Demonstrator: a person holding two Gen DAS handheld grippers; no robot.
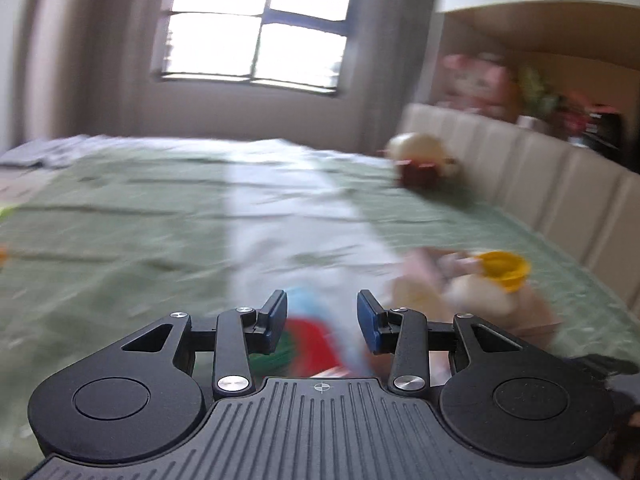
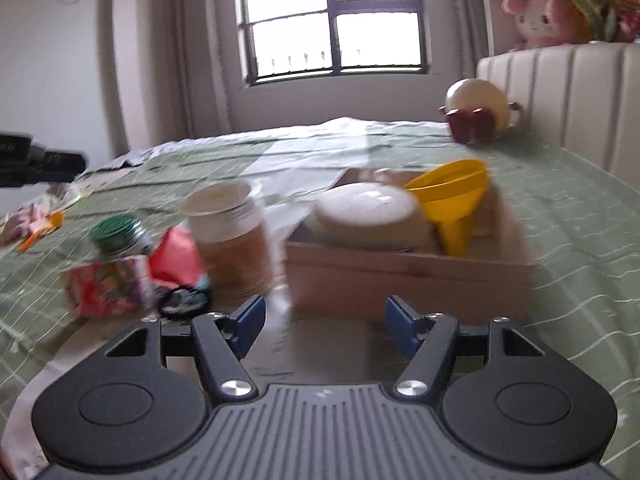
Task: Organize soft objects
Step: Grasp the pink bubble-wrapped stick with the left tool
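Both views are motion-blurred. A cream round plush toy with dark red feet sits on the green bed by the headboard; it also shows in the left wrist view. A pink plush sits on the shelf above the headboard. My left gripper is open and empty, low over a blurred red, green and blue item. My right gripper is open and empty, just in front of a cardboard box that holds a cream bowl-like object and a yellow funnel.
Left of the box stand a clear jar with a white lid, a green-capped bottle, a pink carton and a red packet. Small pink and orange items lie at the bed's left. The padded headboard runs along the right.
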